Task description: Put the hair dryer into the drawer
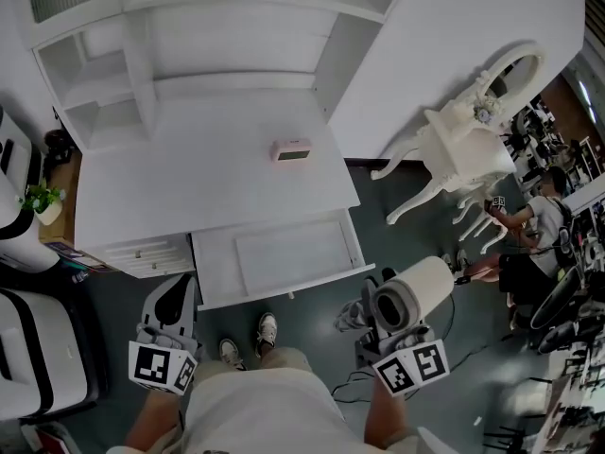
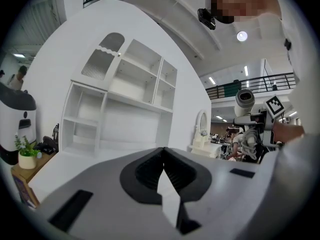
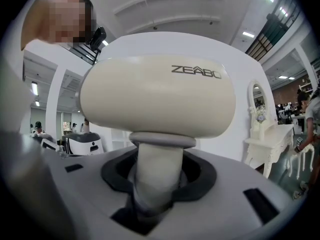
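Right gripper (image 3: 158, 176): jaws part-way apart and clamped on the handle of the hair dryer, low at the right of the head view.
Hair dryer (image 3: 157, 96): cream-coloured, with the lettering ZEABO on its side; handle down between the right jaws, barrel lying across above them. From the head view its round end faces up, and it sits over the dark floor just right of the open drawer's front corner, outside the drawer.
Left gripper (image 2: 163, 156): jaws closed together with nothing between them, low at the left of the head view, in front of the worktop's left part.
Drawer (image 1: 284, 253): white, pulled out from under the worktop's front edge, between the two grippers.
Worktop (image 1: 189, 178): white, with shelving at its back.
Small pink clock (image 1: 291, 150): on the worktop, towards its right side, behind the drawer.
Potted plant (image 1: 43, 201): left of the worktop.
White dressing table (image 1: 463, 149): with an oval mirror, well to the right.
Person's shoes (image 1: 267, 329): on the floor in front of the drawer.
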The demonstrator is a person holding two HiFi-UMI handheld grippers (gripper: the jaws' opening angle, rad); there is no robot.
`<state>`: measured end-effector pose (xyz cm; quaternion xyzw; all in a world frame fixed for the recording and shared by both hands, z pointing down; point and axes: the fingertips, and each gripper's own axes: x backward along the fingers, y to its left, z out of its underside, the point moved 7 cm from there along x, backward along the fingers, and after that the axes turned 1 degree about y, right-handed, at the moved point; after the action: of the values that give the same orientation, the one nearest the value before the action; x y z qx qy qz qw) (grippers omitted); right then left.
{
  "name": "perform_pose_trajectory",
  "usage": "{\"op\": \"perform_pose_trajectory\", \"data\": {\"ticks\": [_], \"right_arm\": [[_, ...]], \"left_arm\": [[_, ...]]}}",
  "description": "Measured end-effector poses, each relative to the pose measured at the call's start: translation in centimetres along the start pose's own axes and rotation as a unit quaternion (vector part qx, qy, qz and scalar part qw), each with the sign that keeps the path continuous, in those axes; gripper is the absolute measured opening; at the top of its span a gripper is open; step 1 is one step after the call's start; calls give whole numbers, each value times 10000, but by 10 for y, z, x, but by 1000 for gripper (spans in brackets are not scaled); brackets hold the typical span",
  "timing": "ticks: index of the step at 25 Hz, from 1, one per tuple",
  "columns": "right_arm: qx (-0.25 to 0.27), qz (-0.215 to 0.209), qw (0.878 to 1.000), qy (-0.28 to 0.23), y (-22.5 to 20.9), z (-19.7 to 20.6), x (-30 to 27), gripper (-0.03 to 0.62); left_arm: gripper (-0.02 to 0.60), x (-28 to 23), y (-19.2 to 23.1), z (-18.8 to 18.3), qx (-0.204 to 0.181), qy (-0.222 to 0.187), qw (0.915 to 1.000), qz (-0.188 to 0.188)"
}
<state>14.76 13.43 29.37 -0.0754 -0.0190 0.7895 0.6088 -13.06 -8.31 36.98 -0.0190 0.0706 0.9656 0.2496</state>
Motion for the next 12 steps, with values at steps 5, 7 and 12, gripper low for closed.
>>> {"op": "perform_pose_trajectory", "data": {"ticks": [5, 7, 12], "right_arm": [[88, -262, 9996, -44, -24, -7, -25, 170], [96, -347, 9993, -62, -33, -10, -36, 170], [191, -548, 9983, 39, -51, -5, -59, 170]], "left_arm": [[15, -21, -12, -16, -63, -166, 9996, -203], [15, -30, -17, -22, -151, -202, 9994, -244], [15, -43, -21, -25, -205, -198, 9985, -470]]}}
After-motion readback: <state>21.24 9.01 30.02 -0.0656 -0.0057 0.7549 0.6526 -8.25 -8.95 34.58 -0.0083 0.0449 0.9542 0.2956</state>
